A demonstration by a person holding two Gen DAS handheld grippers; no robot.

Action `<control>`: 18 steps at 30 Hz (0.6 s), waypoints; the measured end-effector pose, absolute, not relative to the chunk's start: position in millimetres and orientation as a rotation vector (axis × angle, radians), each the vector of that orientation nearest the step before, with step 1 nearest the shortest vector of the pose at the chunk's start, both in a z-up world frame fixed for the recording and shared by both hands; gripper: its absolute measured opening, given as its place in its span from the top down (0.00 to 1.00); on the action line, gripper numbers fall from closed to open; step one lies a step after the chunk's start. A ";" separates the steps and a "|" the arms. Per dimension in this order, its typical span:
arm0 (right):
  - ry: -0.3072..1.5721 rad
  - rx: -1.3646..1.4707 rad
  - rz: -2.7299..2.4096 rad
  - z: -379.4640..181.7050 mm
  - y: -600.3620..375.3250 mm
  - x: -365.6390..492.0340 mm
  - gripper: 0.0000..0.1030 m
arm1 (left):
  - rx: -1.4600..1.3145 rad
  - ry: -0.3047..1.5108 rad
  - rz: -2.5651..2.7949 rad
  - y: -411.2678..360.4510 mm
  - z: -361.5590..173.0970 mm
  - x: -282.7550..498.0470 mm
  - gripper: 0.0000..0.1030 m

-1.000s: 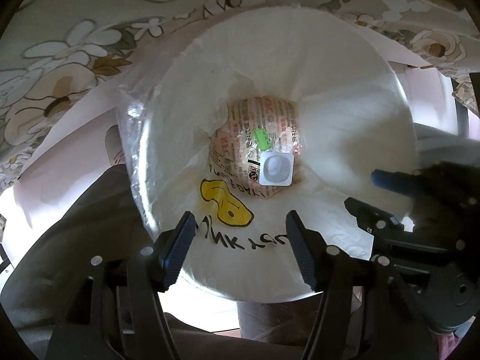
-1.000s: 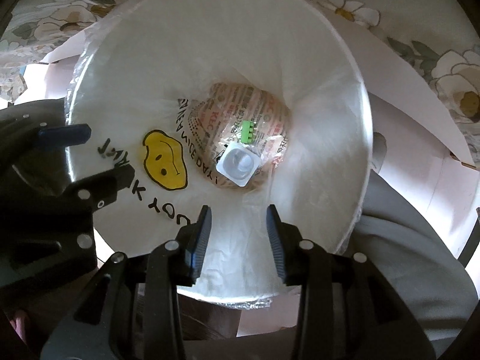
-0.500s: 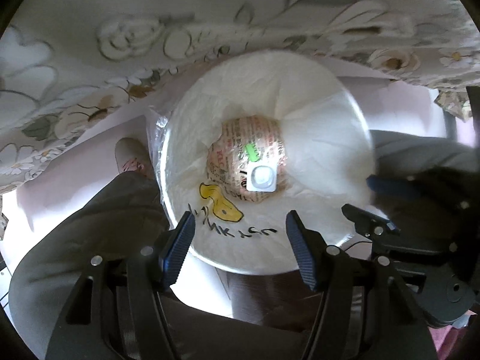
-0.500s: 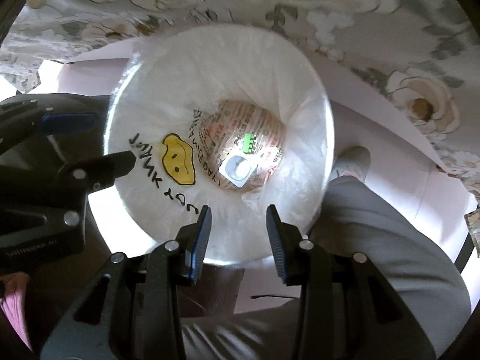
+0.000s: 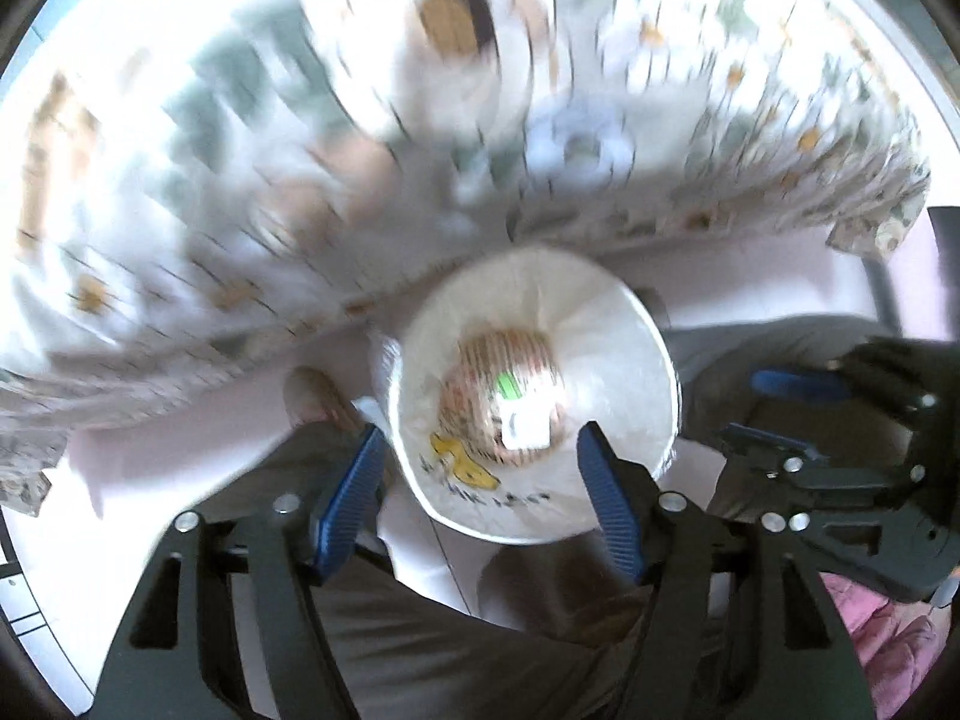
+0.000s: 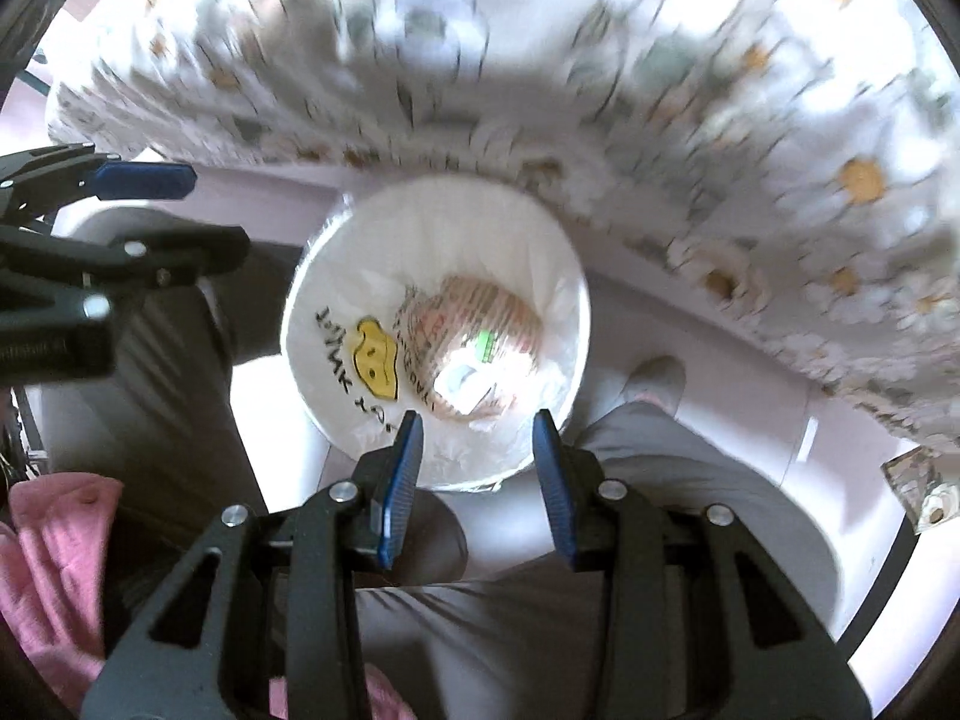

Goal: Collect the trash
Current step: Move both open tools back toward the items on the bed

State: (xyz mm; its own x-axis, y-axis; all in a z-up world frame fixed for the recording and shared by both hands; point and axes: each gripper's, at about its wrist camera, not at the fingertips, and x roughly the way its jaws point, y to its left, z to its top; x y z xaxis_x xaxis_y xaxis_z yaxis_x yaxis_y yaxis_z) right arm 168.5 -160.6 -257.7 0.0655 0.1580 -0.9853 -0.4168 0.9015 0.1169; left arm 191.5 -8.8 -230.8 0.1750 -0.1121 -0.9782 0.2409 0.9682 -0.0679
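Observation:
A white bin (image 5: 612, 324) lined with a plastic bag that bears a yellow smiley sits on the floor below both grippers; it also shows in the right wrist view (image 6: 336, 276). Inside lie a printed wrapper (image 5: 510, 354), a green scrap (image 5: 507, 385) and a small white plastic cup (image 5: 528, 426); the cup shows in the right wrist view (image 6: 459, 381) too. My left gripper (image 5: 477, 480) is open and empty high above the bin. My right gripper (image 6: 477, 456) is open and empty, also above it.
A table with a floral cloth (image 5: 240, 180) fills the upper part of both views, blurred by motion, with a blurred tape-like roll (image 5: 456, 18) on it. The person's grey-trousered legs (image 6: 630, 510) and a shoe (image 6: 654, 378) stand beside the bin. Pink cloth (image 6: 48, 540) lies at lower left.
Both grippers have risen and pulled away from the bin, which now looks much smaller. The table top has come into view. Both stay open and empty.

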 end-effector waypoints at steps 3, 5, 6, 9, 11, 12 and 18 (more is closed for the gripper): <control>1.376 -0.211 0.429 -228.5 -166.9 172.9 0.52 | 0.121 1.302 -0.236 -0.9 -204.2 194.6 0.27; 1.335 -0.201 0.427 -209.4 -172.4 176.0 0.51 | 0.123 1.252 -0.226 2.7 -183.9 198.9 0.25; 1.305 -0.194 0.424 -195.4 -175.8 179.1 0.49 | 0.125 1.223 -0.220 5.3 -172.0 201.9 0.22; 1.241 -0.181 0.414 -169.2 -179.6 184.9 0.45 | 0.131 1.154 -0.197 11.4 -147.1 208.1 0.15; 1.200 -0.173 0.408 -151.7 -182.5 190.5 0.42 | 0.134 1.111 -0.186 15.7 -127.9 212.4 0.15; 1.169 -0.169 0.405 -139.4 -184.1 194.2 0.40 | 0.135 1.097 -0.183 17.1 -120.8 215.1 0.15; 1.064 -0.145 0.388 -98.6 -191.4 209.4 0.34 | 0.158 1.017 -0.153 24.4 -88.0 232.2 0.12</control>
State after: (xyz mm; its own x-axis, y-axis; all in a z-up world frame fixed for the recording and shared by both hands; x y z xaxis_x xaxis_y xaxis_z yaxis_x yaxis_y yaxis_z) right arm 209.4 -191.4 -98.6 0.4253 0.2398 -0.8727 -0.3785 0.9230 0.0692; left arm 232.2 24.4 -88.0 0.5169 -0.0536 -0.8544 0.2006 0.9778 0.0600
